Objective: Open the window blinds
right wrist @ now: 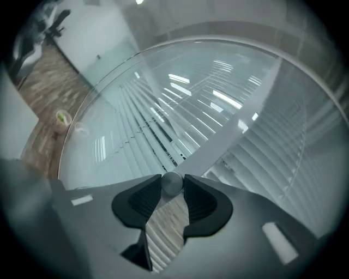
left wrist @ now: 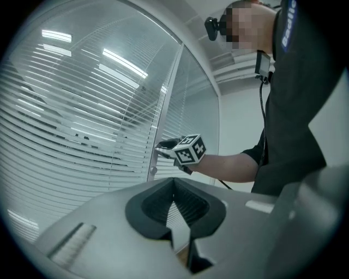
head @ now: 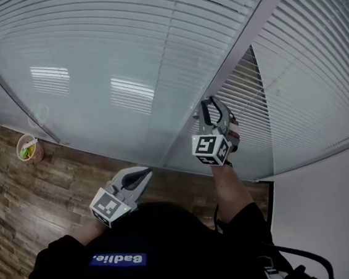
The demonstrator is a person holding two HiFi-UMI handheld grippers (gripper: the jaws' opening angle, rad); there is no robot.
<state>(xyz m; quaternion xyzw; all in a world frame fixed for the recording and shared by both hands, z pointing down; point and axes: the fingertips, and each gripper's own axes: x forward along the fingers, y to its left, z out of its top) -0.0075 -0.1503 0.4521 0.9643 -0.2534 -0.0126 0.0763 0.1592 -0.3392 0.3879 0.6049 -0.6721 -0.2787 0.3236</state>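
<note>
**Right gripper** [head: 213, 103]: jaws clamped at their tips on the small round knob [right wrist: 172, 182], which sits on the partition post [head: 247, 38].

**Left gripper** [left wrist: 174, 184]: jaws together, empty, well to the knob's left.

**Blinds** [head: 121, 42]: behind glass, ahead of both grippers, either side of the post.

**Step:** probably turning the knob. The next move likely calls for a wrist roll under firm grip.

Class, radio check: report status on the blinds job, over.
Right claw shut on knob. Left claw shut, empty. Blinds behind glass. Nothing in the way.
</note>
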